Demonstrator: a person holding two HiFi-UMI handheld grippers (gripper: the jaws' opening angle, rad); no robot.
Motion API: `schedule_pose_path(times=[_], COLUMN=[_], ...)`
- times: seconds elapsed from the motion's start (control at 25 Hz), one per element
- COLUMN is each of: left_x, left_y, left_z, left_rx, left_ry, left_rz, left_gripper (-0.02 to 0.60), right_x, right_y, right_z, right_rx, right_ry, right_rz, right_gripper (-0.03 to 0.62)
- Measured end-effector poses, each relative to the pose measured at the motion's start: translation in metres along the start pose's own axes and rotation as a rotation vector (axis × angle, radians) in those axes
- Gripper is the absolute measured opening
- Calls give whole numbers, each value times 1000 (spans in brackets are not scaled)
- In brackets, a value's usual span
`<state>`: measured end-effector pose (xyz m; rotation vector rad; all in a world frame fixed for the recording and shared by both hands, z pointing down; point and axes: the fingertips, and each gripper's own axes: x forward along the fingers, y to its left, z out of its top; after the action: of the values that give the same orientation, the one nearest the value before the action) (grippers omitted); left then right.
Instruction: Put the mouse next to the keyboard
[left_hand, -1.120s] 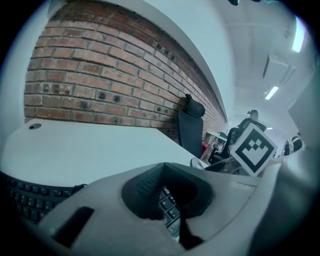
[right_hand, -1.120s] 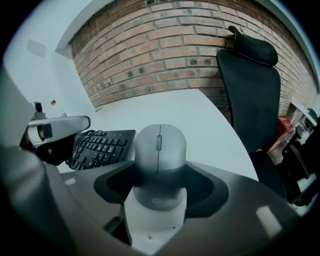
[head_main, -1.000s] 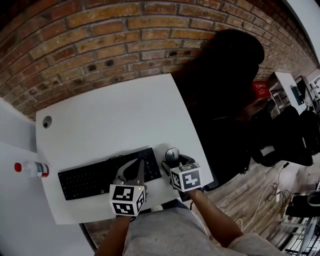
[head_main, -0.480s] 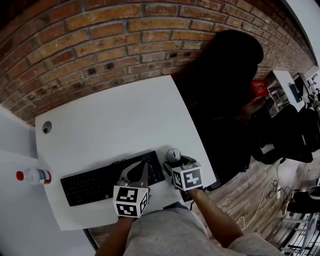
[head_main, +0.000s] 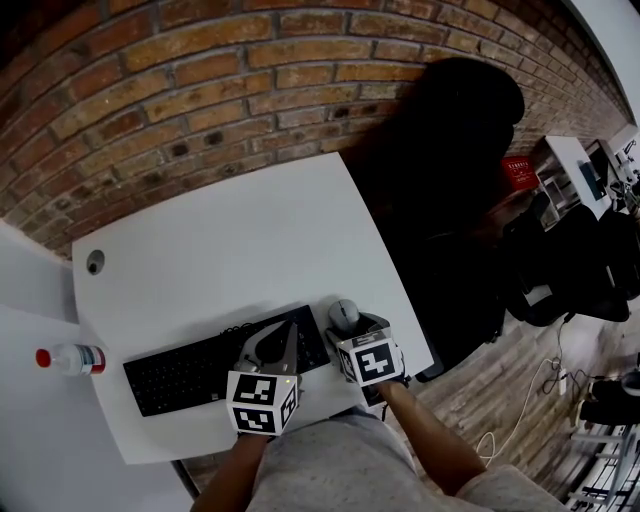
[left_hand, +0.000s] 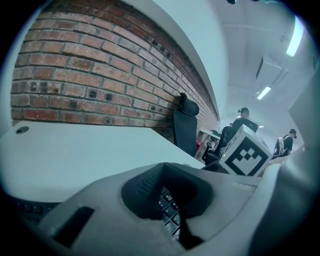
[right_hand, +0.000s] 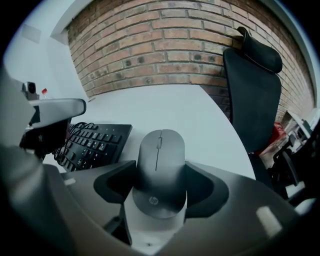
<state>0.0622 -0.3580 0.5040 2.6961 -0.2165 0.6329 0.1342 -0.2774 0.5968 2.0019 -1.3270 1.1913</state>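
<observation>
Your right gripper (right_hand: 161, 186), clamped on the mouse (right_hand: 160, 160), has edged it in — now just right of the keyboard (head_main: 200, 365), so release looks due. Left gripper (head_main: 275, 345) hovers closed, empty, above the keyboard.

We can read only one mark, the small "hp" logo (right_hand: 153, 200) on the rear of the grey mouse (right_hand: 159, 160), while the legends on the keyboard (right_hand: 95, 142) keys are too small for us.

bottle (head_main: 70, 358) – lying beside table (head_main: 230, 240) | black chair (head_main: 460, 130) – by brick wall (head_main: 200, 80)
</observation>
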Motion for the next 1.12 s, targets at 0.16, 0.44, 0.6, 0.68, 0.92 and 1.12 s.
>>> schedule_pose_path(times=[0.16,0.44,0.6,0.68,0.92,1.12], left_x=[-1,-5,-11,-14,-27,-48], left_y=[-2,-8,-7,-8,-2,8], left_z=[-1,-5,-3,-2,11,29], left_rx=[-4,-10,-14,-20,-36,-36], left_ry=[-1,-5,-18,-25,-82,-142], left_rz=[8,33,61,76,149,230], left_gripper=[-5,-5,-5,-5,-5,-5], right_x=[1,-3,-9,-15,-38,-70], right_y=[-2,-6,-8,-7,6,30], right_z=[2,2,6,9,34,69], right_rx=[0,8,5,-3,-55,-139], right_ry=[-13,-34,-57,-73,-172,-289], right_rz=[-1,12,32,44,123,197], right_gripper=[296,298,301,301,230,167])
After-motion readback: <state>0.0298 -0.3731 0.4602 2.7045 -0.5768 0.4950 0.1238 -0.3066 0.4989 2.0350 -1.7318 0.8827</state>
